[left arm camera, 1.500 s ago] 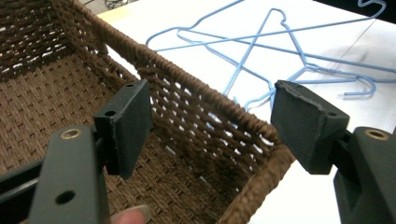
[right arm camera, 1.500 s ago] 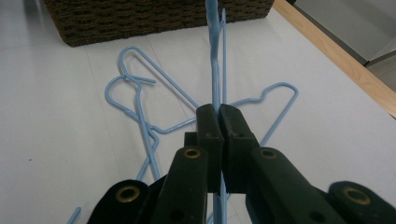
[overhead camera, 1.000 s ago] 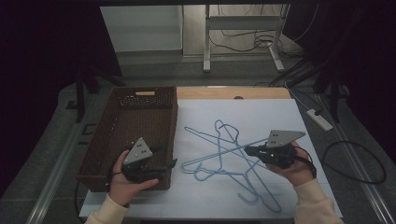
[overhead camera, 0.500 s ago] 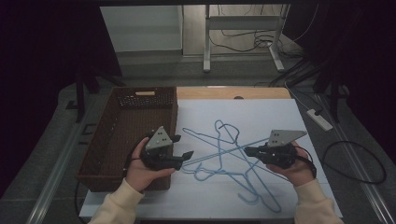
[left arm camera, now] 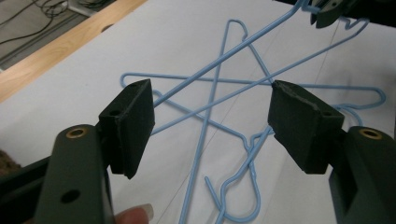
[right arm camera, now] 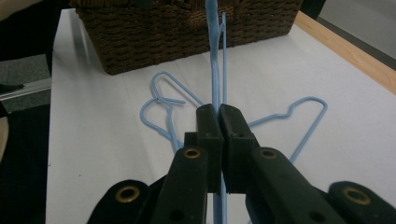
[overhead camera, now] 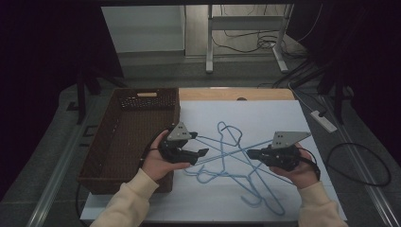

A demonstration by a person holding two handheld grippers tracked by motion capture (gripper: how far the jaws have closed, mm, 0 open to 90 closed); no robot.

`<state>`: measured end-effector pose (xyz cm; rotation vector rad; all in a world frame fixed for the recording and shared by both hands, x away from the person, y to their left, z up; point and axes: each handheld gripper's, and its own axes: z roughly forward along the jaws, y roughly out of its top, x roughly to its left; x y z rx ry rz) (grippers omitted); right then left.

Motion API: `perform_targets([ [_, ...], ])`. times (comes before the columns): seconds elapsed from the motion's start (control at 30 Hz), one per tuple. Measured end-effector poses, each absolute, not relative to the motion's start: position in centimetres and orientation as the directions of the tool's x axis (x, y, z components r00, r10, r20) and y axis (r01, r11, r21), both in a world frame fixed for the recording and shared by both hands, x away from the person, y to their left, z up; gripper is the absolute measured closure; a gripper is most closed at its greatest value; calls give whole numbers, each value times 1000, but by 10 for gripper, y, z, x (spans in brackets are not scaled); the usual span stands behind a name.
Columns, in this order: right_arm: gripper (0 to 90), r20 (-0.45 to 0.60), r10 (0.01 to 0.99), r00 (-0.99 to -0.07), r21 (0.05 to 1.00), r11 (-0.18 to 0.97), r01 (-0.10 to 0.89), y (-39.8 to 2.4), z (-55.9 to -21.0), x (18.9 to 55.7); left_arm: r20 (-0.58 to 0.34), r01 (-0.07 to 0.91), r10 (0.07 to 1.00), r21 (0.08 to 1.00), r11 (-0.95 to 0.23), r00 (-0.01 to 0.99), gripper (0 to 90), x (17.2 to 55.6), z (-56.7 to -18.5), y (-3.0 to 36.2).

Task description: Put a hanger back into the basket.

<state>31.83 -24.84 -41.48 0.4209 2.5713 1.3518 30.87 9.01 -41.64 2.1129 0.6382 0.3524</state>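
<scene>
A tangle of light blue wire hangers point(overhead camera: 231, 165) lies on the white sheet point(overhead camera: 265, 118). My right gripper point(overhead camera: 249, 153) is shut on the wire of one hanger point(right arm camera: 215, 70), which runs straight ahead from its jaws point(right arm camera: 218, 114) and is raised at that end. My left gripper point(overhead camera: 199, 156) faces it from the left, just past the basket's corner. In the left gripper view its jaws point(left arm camera: 212, 100) stand wide open, and the raised hanger's wires point(left arm camera: 224, 58) reach down to its left pad point(left arm camera: 133, 126). Nothing is pressed between the pads. The right gripper's tip point(left arm camera: 327, 11) shows at the top.
A brown wicker basket point(overhead camera: 118, 142) stands on the table's left side, beside the left hand. The wooden table edge point(overhead camera: 236, 94) shows beyond the sheet. A power strip point(overhead camera: 324, 120) and cables lie on the floor at the right.
The left hand has carried its open gripper rightward from the basket's front corner to the hangers. The right gripper has stayed put, still shut on the hanger.
</scene>
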Motion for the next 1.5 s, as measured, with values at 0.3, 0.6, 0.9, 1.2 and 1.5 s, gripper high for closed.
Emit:
perform_targets([
  [0.3,875,-41,321,-946,835,531,144,-254,-408,314,75,265,516,791,-551,853,337,318,-418,66],
  [0.6,874,-24,282,-959,832,537,137,-257,-406,312,158,197,465,754,-627,871,426,323,-422,43],
  [0.9,874,-12,263,-965,835,533,135,-263,-406,313,205,158,416,710,-686,886,692,324,-427,34],
  [1.2,866,-59,354,-934,835,529,148,-270,-406,316,203,120,351,692,-712,914,822,315,-426,31],
  [1.5,784,-116,432,-894,863,489,124,-274,-403,316,131,148,355,737,-659,926,861,306,-417,37],
])
